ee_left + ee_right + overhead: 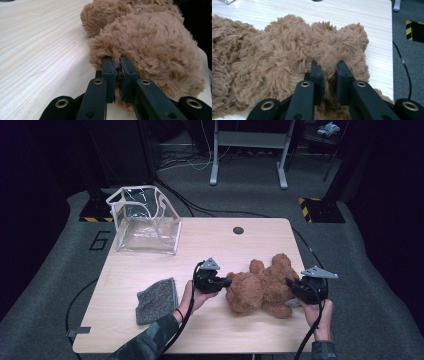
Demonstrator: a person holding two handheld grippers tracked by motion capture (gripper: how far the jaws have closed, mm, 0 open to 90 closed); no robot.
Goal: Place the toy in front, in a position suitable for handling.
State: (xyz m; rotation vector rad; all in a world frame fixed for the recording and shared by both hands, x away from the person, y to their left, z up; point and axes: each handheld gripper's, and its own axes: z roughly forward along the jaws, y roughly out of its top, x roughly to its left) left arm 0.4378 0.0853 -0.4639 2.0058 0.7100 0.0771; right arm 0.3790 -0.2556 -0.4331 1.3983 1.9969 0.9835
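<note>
Teddy bear [262, 287]: brown plush, lying on its side on the wooden table [215, 245], near the right front edge
Left gripper [226, 282]: at the bear's left end, its jaws nearly closed and pinching a small tuft of fur on the round head part
Right gripper [291, 284]: at the bear's right end, its jaws closed on a thicker fold of plush
Clear bag [145, 220]: open and upright, far behind and to the left of the bear
Grey cloth [157, 300]: flat, left of the bear
Advice: the left hold looks thin, only fur; I think it is better to lift both ends slowly and together, keeping the bear level, so the plush will not slip out
</note>
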